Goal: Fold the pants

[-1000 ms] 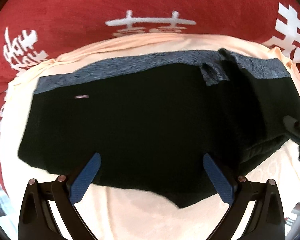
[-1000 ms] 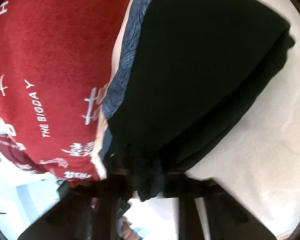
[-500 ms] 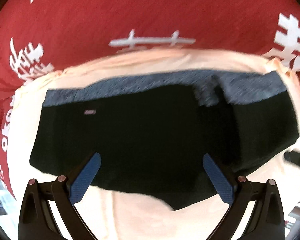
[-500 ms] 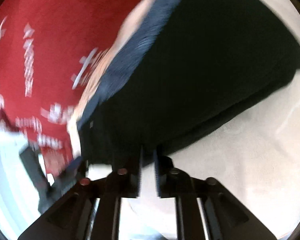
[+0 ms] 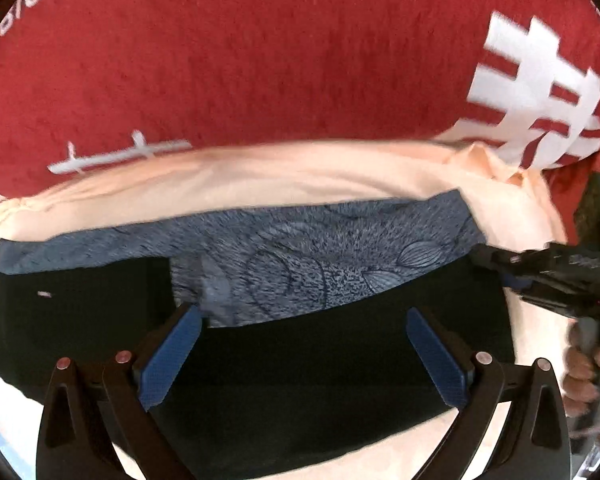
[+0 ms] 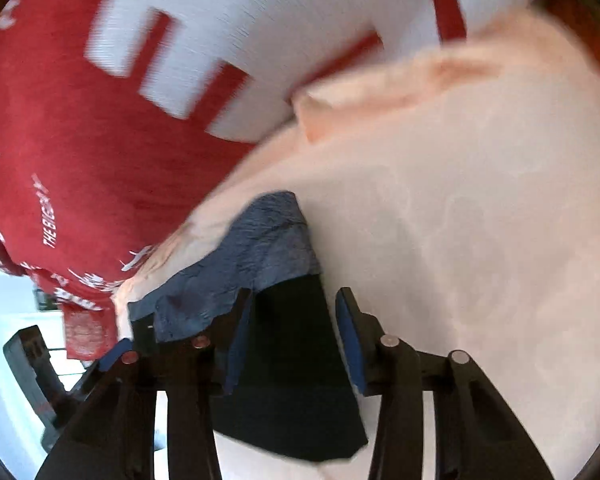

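Pants point(image 5: 308, 380), black with a blue-grey patterned waistband point(image 5: 340, 256), are lying folded on a pale peach cloth point(image 5: 260, 176) that is covering part of a red blanket point(image 5: 260, 60). The left gripper point(image 5: 300, 356) is hovering over the near part of the garment with its jaws spread wide and nothing between them, probably placed to press or take the next fold. The right gripper point(image 6: 292, 344) is sitting at the garment's end; its jaws are opening, with black fabric lying between the pads but not pinched, which suggests a corner being let go. A hand point(image 5: 584, 372) is gripping its handle. White print on the blanket is reading "THE BIGDAY" point(image 6: 50, 216); the large white characters point(image 5: 540, 108) are too blurred to read.
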The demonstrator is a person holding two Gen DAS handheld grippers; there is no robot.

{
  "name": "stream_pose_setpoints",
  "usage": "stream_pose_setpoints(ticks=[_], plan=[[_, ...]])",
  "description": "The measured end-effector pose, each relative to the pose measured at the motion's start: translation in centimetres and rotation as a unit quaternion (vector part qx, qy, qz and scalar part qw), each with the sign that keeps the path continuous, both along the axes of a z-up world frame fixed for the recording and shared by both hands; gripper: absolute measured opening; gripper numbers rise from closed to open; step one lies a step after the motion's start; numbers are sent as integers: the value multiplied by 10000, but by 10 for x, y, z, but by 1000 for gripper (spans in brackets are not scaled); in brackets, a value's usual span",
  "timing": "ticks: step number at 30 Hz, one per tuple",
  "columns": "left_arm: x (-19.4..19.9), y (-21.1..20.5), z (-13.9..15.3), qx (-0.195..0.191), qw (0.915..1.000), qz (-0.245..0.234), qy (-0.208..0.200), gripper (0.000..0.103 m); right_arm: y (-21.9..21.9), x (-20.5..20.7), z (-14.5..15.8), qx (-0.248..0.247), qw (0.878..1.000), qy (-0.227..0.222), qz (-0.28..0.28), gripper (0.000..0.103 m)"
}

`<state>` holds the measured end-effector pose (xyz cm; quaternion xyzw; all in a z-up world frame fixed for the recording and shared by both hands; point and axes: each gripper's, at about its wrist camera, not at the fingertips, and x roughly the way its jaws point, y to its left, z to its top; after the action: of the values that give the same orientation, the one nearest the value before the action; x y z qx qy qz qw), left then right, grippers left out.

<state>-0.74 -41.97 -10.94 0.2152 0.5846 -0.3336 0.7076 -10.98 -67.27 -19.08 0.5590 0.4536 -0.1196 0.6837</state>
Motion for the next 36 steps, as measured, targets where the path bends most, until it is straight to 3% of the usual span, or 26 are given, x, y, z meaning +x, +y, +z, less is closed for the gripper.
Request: stream_pose_setpoints(ticks=[5,7,11,14,16,21,30,36], plan=[[5,17,-26,473,9983,315,98,103,-2,-7,9,458,9986,-242,-111,26],[13,32,-34,362,9966,608,425,103,-1,-7,18,388,9989,-247,36,26],[10,30,-29,503,9975,482,146,103,2,6,15,-416,9974,415,422,26],[6,29,-21,689,9969,379,-65,103,6,12,15,-829,9921,779,535,32],[8,34,-17,757,9960,469,-74,103,13,16,24,-1024,9888,930,566,41],[11,54,-5,886,9935,719,51,103,31,6,54,-1446,9790,1154,861,42],[-3,79,7,1014,9916,798,85,103,72,-20,58,-1359,9778,1329,883,51],[-6,87,15,942,9919,856,48,103,90,-26,58,-1237,9788,1351,915,52]])
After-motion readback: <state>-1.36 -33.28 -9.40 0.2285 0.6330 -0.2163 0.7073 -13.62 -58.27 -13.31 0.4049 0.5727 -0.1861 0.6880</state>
